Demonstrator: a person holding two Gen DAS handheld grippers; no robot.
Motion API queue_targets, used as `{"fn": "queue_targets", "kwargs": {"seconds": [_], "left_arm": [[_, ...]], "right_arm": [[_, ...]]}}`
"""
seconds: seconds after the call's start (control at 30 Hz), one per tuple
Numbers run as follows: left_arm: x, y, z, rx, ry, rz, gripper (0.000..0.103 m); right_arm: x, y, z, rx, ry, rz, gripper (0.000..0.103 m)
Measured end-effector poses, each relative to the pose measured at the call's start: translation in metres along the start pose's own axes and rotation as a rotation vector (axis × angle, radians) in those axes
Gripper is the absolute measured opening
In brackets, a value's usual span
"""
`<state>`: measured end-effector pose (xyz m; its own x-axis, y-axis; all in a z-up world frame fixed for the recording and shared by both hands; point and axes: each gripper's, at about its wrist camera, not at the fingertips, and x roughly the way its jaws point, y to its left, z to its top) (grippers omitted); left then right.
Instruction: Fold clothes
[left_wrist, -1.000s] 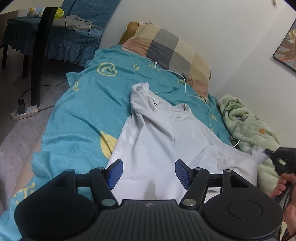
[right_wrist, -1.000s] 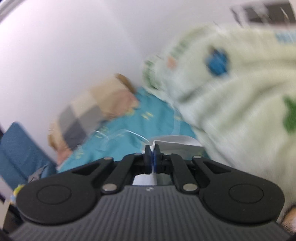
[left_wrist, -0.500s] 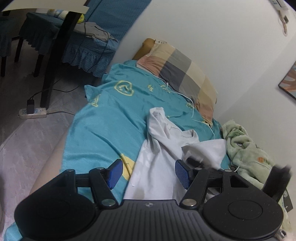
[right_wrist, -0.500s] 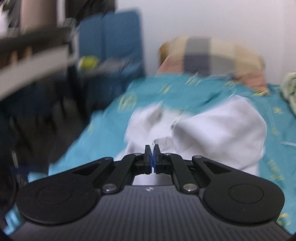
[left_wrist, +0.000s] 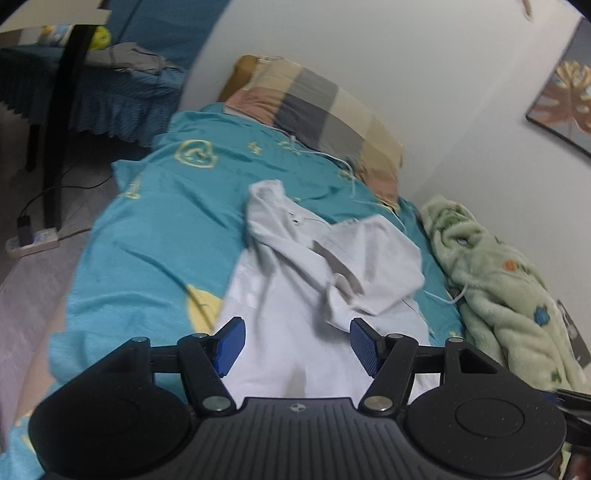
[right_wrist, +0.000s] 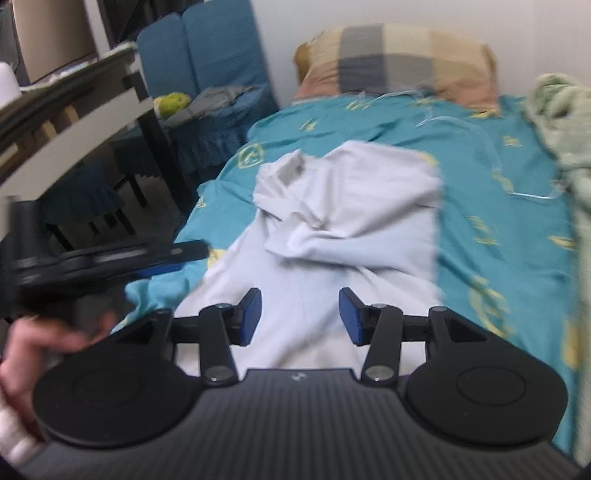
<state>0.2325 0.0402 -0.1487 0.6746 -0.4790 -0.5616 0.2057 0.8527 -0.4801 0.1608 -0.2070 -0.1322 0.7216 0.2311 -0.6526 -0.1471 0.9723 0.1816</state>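
On the teal bedsheet (left_wrist: 147, 240) lies the white shirt (left_wrist: 295, 295), one side folded over its middle. The left gripper (left_wrist: 295, 343) hovers open and empty above its hem; the right gripper (right_wrist: 300, 315) is opening, nothing between its pads

White shirt (left_wrist: 295, 295) half-folded on bed

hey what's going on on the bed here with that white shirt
A person with a gripper in each hand is folding a white T-shirt laid on the teal bedspread. One side of the shirt, sleeve included, lies folded over onto the body. The right gripper is opening and nothing is between its pads. The left gripper is open and empty, hovering over the shirt's lower part. The other sleeve is not folded in yet. A plaid pillow and a green blanket lie beside the shirt.
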Motion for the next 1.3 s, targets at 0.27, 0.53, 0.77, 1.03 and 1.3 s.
{"fn": "queue_targets", "kwargs": {"seconds": [0.27, 0.53, 0.77, 1.03, 1.3], "left_arm": [[0.071, -0.068, 0.013, 0.189, 0.013, 0.038, 0.066], [0.179, -0.084, 0.060, 0.238, 0.077, 0.094, 0.035], [0.220, -0.080, 0.086, 0.291, 0.076, 0.253, 0.002], [0.204, -0.068, 0.090, 0.158, 0.145, 0.296, 0.026], [0.076, -0.111, 0.023, 0.177, 0.167, 0.218, 0.042]], "right_arm": [[-0.055, -0.029, -0.037, 0.046, -0.090, -0.056, 0.054], [-0.044, -0.065, -0.038, 0.119, -0.077, -0.070, 0.054], [-0.033, -0.092, -0.038, 0.189, -0.083, -0.051, 0.054], [-0.045, -0.121, -0.031, 0.247, -0.140, -0.122, 0.054], [-0.107, -0.138, -0.035, 0.311, -0.251, -0.127, 0.055]]}}
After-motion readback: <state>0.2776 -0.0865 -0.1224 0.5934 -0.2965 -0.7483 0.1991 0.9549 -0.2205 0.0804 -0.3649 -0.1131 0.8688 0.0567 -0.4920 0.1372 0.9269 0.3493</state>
